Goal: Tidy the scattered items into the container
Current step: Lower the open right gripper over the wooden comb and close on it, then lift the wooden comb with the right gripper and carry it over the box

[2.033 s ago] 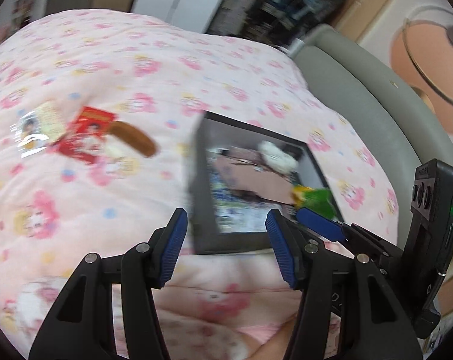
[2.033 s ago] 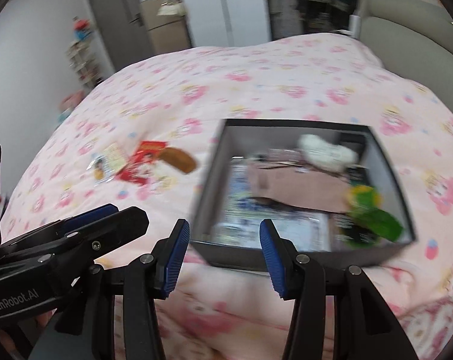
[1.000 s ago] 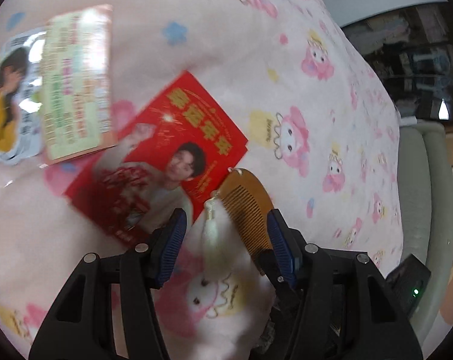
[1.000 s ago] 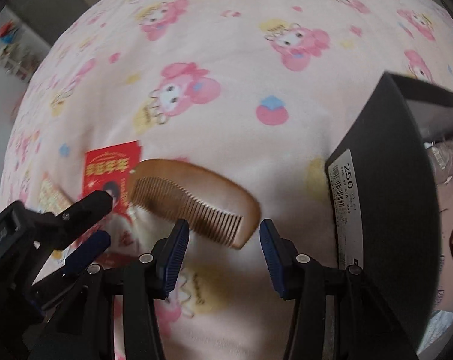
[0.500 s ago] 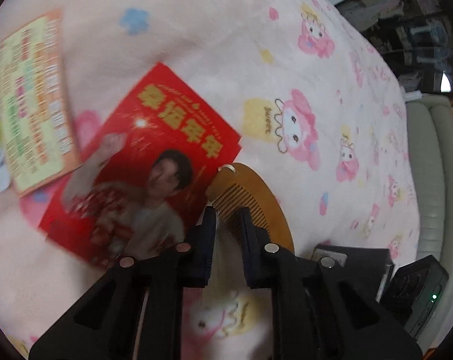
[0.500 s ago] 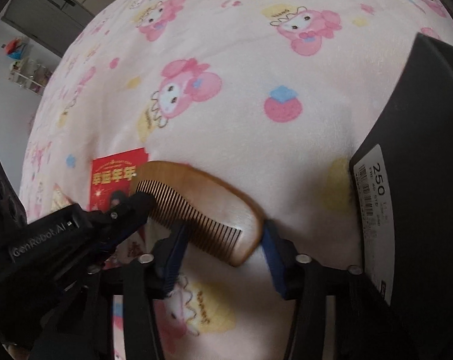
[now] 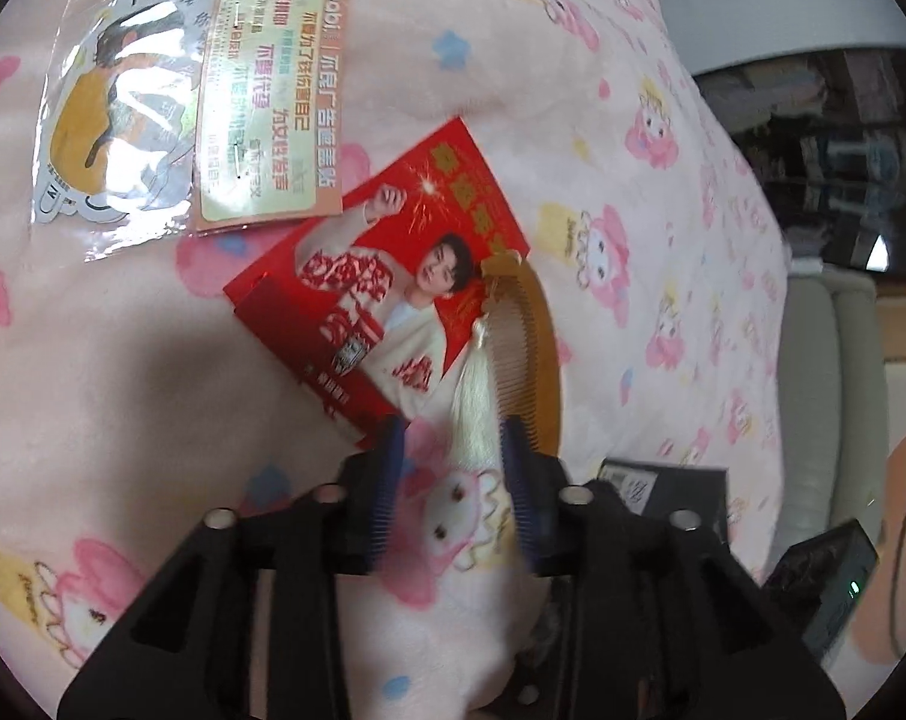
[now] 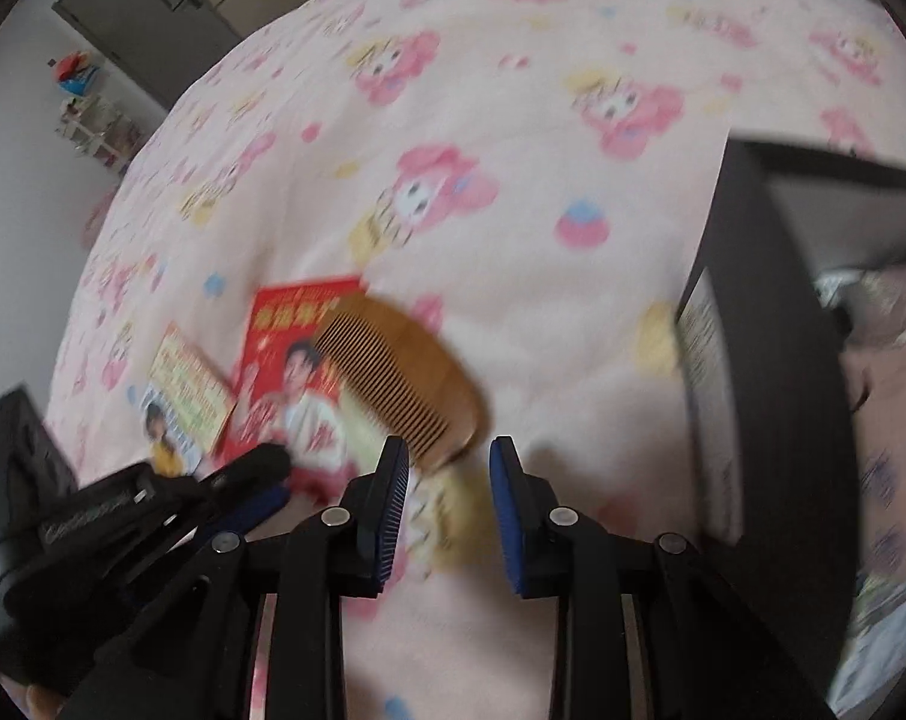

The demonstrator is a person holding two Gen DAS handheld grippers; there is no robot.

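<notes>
We see a wooden comb (image 8: 406, 387) at the frame's centre, lying on a pink blanket (image 8: 513, 90), its end overlapping a red card (image 8: 285, 360). Our right gripper (image 8: 447, 468) hovers released just below it. Our left gripper (image 7: 453, 450), also released, straddles the comb's white tassel (image 7: 474, 402). A black box (image 8: 759, 330) sits at right.

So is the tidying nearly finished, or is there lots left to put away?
Partly. The black box already holds several things. Nothing is in hand: the left gripper and right gripper are both open near the wooden comb. The comb, red envelope and sticker pack still lie on the blanket.
</notes>
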